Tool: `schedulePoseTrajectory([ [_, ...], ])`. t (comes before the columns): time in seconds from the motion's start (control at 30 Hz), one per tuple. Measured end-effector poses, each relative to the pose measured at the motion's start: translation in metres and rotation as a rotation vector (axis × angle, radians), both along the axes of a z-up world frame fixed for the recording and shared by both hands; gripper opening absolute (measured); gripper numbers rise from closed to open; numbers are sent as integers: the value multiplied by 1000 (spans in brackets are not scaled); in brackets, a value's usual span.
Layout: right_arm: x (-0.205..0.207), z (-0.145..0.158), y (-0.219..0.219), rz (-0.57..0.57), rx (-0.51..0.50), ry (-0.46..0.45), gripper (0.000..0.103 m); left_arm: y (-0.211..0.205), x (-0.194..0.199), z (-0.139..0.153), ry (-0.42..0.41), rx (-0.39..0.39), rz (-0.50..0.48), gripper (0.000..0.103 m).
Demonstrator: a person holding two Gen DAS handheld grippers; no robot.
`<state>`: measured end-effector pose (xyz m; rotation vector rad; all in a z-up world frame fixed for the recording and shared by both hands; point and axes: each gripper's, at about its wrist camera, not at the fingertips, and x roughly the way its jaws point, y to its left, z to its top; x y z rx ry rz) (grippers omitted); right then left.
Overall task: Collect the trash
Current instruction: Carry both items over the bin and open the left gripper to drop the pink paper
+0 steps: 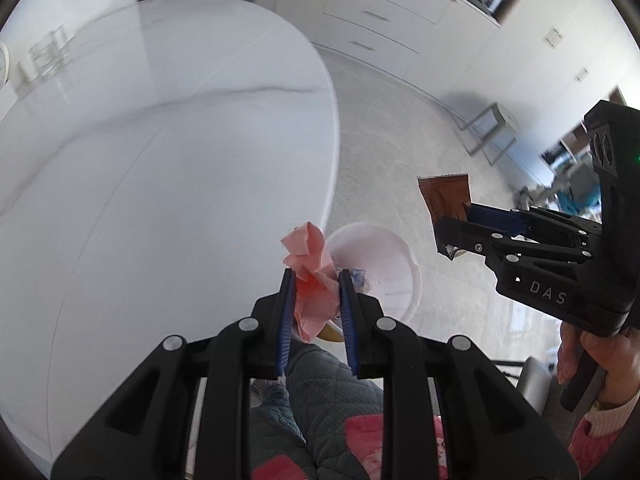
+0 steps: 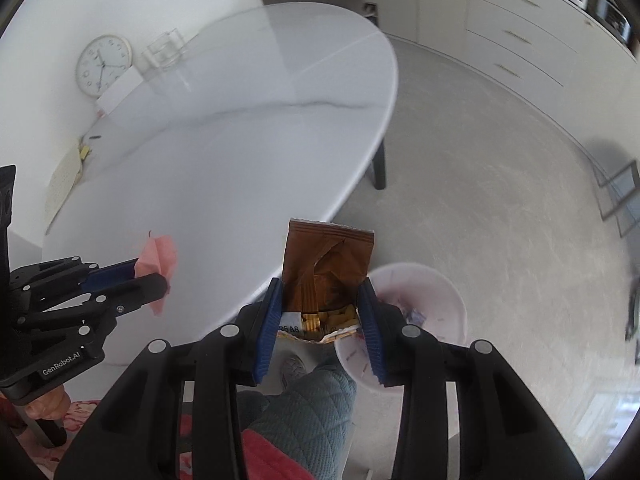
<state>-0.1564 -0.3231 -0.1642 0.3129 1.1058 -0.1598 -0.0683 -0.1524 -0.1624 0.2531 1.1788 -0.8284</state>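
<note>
Left gripper [image 1: 316,280]: clamped on a crumpled pink tissue [image 1: 310,258], which is pinched between the blue pads [image 1: 287,312]; it is held just past the near right edge of the table, above the bin's left rim.
Pink tissue: seen from the right wrist view [image 2: 158,258] as sticking out beyond the fingertips, over the tabletop's near edge.
Table [image 1: 160,160]: a white oval top with a grey vein is seen far and left; its curved right edge runs down toward the bin, and the near part of the surface is bare.
Table's far left side: a clear glass container [image 2: 164,52], a round white clock [image 2: 104,65] leaning against the wall, and a flat woven mat [image 2: 66,174] are kept close to the wall edge.
Trash bin [image 1: 394,252]: a white round bin is set on the floor just right of the table edge, below both grippers; scraps are seen inside.
Right gripper [image 2: 320,300]: closed on a brown snack wrapper [image 2: 328,264], gripped at its torn lower end; the wrapper stands upright, near the bin's left rim.
Brown snack wrapper: in the left wrist view [image 1: 446,198] it is held in the air to the right of the bin.
Floor [image 2: 480,160]: light carpet is left open to the right and far side, bounded by white drawer cabinets [image 2: 516,36].
</note>
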Motion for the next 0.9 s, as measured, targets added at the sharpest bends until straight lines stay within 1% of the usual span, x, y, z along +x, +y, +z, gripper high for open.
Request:
schedulePoseTrajectory([
  [0.1, -15, -2, -11, -34, 7, 0, 39, -16, -13, 1, -11, 9, -43, 21],
  [0.17, -18, -4, -15, -46, 11, 1, 39, -27, -17, 0, -13, 20, -68, 21],
  [0.27, -25, -6, -26, -59, 17, -1, 39, -50, -34, -2, -17, 39, -114, 21],
  [0.37, -30, -7, -36, -69, 6, 3, 39, -70, -43, -7, -22, 52, -164, 21],
  [0.43, -37, -9, -46, -79, 1, 5, 39, -86, -51, -16, -17, 67, -194, 21],
  [0.53, -48, -13, -62, -105, 9, 12, 39, -108, -58, -31, 12, 89, -227, 21],
  [0.67, -60, -20, -80, -133, 6, 29, 39, -136, -67, -50, 9, 128, -283, 22],
  [0.77, -65, -25, -88, -155, 13, 33, 39, -148, -70, -55, 22, 143, -294, 25],
  [0.8, -69, -26, -92, -164, 16, 33, 39, -150, -71, -53, 24, 137, -291, 27],
  [0.83, -70, -27, -93, -171, 19, 33, 39, -151, -72, -52, 24, 137, -290, 38],
  [0.87, -72, -28, -95, -176, 22, 33, 39, -152, -73, -50, 18, 142, -282, 51],
  [0.9, -73, -30, -96, -182, 25, 34, 39, -146, -73, -46, 10, 138, -276, 55],
])
